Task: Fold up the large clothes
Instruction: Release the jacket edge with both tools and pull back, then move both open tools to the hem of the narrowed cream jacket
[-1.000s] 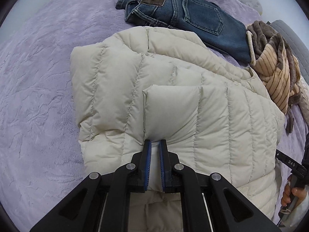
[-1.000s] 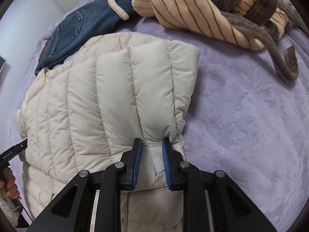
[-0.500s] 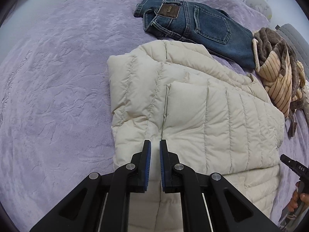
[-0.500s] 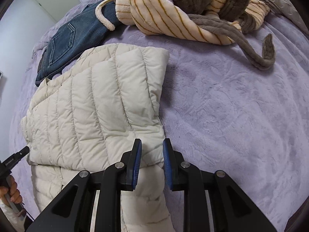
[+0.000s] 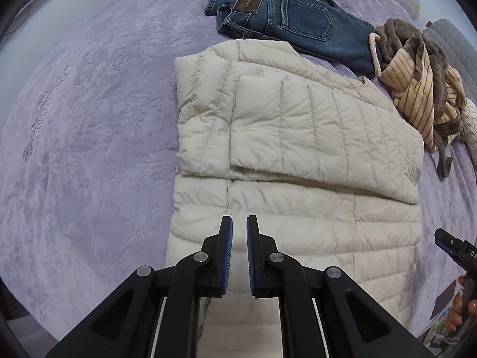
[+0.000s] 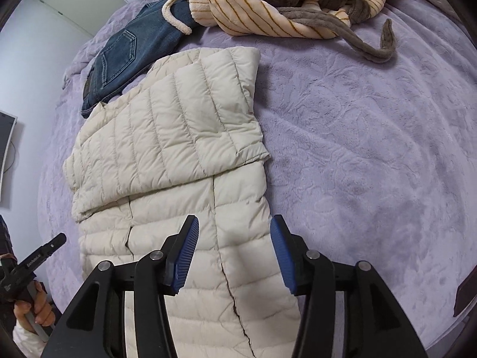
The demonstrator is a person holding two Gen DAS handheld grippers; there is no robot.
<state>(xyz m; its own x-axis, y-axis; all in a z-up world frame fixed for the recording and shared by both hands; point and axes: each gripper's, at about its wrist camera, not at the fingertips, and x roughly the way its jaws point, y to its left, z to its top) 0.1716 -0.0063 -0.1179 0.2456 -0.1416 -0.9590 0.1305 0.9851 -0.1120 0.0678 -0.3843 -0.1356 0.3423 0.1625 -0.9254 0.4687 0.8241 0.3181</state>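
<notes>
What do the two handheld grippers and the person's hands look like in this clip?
Both the left gripper and right gripper are matte black angular linkages with silver round pivot pins. Their fingers carry ribbed blue pads. The black handle bears small white lettering, too small to read. A bare hand with a white cuff shows; no cables visible.

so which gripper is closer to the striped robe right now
Right. The striped robe lies on the right gripper's side of the cream jacket, past its folded end. The left gripper hangs over the jacket's opposite edge, with the jacket's width between.
</notes>
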